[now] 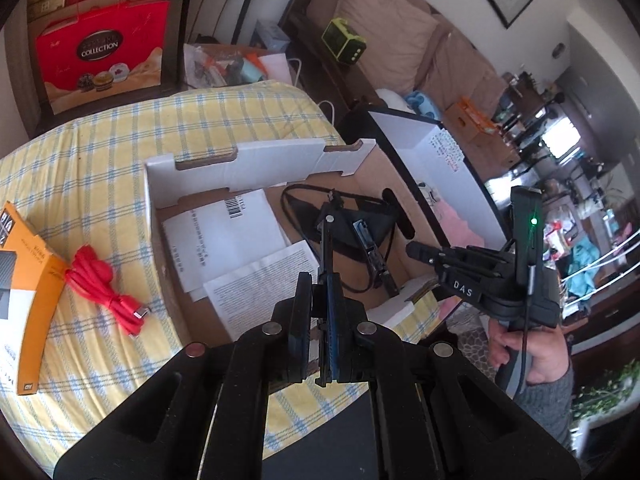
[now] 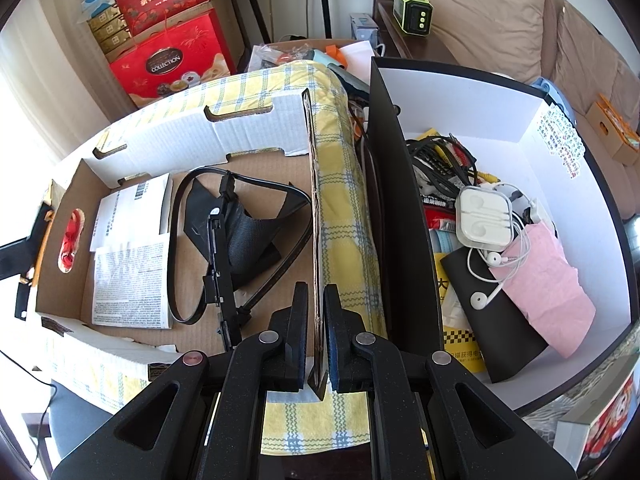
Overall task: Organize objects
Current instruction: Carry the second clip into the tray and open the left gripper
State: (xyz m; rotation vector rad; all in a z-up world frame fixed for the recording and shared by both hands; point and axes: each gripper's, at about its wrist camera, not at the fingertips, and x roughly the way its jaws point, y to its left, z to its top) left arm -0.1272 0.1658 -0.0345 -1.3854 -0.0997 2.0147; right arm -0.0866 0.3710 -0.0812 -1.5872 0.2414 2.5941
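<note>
While clamped, right hand-held gripper (image 2: 316, 344) pinches cardboard box (image 2: 316, 216) wall.

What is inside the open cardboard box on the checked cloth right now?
Inside the cardboard box: two printed paper sheets, a black mesh pouch with a black strap, and a thin black board standing on edge. Anything under the papers or pouch is hidden.

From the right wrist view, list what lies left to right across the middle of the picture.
Printed papers → black mesh pouch → cardboard wall pinched by the right gripper → checked cloth → black box wall → white earphone case → pink paper.
</note>
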